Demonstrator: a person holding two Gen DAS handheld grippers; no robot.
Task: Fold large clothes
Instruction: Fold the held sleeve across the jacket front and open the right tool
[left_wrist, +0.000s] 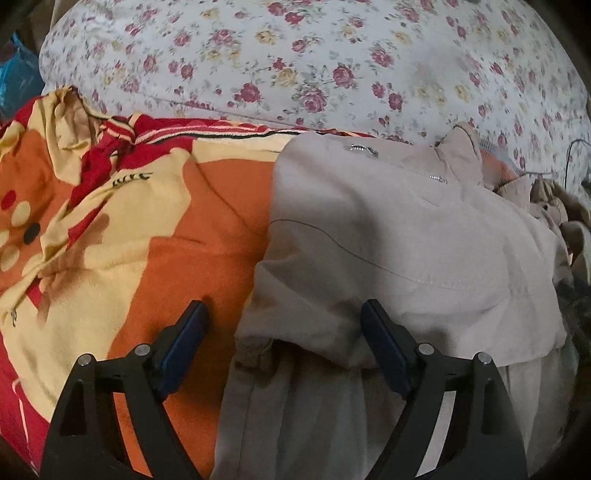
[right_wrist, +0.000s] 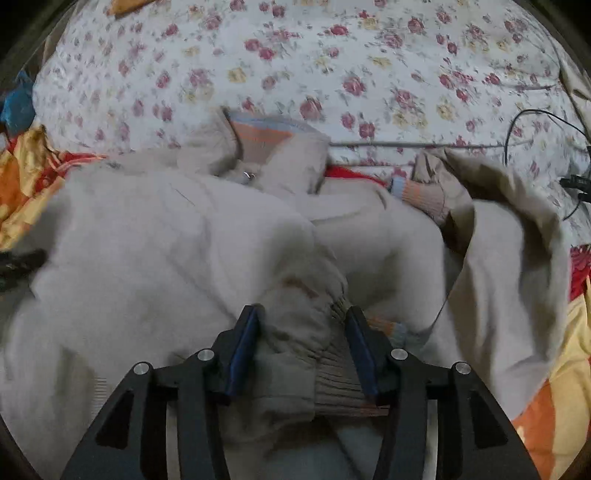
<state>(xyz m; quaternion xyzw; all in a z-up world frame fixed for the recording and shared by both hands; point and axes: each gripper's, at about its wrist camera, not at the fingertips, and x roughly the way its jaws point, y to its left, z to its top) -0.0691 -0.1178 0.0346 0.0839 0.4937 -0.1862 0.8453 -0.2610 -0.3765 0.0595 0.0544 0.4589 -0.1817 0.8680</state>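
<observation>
A large beige zip jacket (left_wrist: 388, 229) lies crumpled on an orange, yellow and red blanket (left_wrist: 147, 229) on a bed. In the left wrist view my left gripper (left_wrist: 284, 314) is open, its jaws wide apart over the jacket's left edge, nothing between the pads. In the right wrist view the jacket (right_wrist: 166, 251) fills the middle, with its striped collar (right_wrist: 266, 133) at the back and a striped cuff (right_wrist: 421, 195) to the right. My right gripper (right_wrist: 303, 317) has a bunched sleeve with ribbed cuff (right_wrist: 332, 373) between its partly closed jaws.
A white floral bedsheet (right_wrist: 332, 74) covers the bed behind the jacket. A black cable (right_wrist: 535, 122) lies at the right on the sheet. A blue object (left_wrist: 18, 74) sits at the far left edge. The blanket (right_wrist: 554, 406) also shows at lower right.
</observation>
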